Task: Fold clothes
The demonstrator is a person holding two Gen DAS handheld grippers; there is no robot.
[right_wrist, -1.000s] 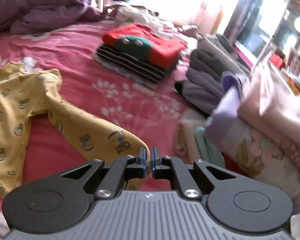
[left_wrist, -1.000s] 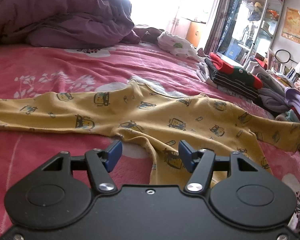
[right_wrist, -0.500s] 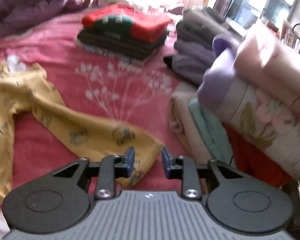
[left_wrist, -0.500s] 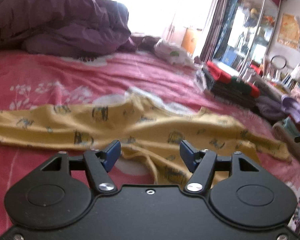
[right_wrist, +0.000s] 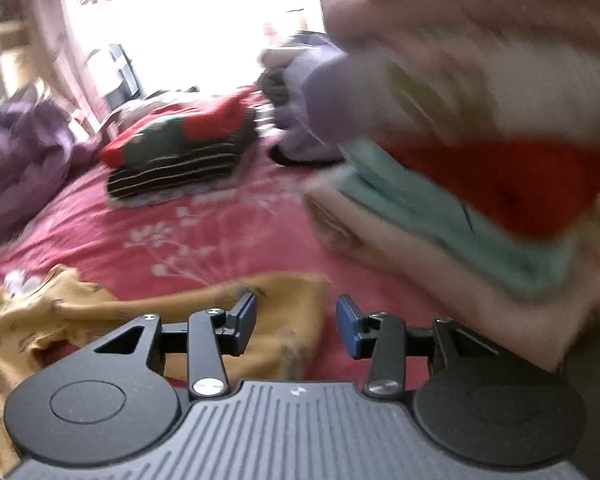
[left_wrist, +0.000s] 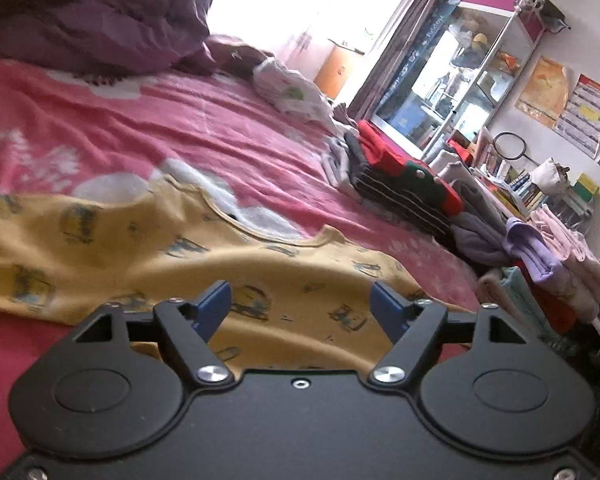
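Note:
A yellow long-sleeved shirt with small car prints lies spread flat on the pink bed sheet. My left gripper is open and empty, low over the shirt's body. In the right wrist view the shirt's sleeve end lies on the sheet. My right gripper is open and empty, its jaws standing either side of that sleeve end.
A folded stack topped by a red and green garment lies right of the shirt; it also shows in the right wrist view. More folded piles stand close on the right. A purple duvet is heaped at the back.
My right gripper opened and let go of the sleeve end, then dropped low toward the sheet. My left gripper moved forward and lower over the shirt's body, staying open.

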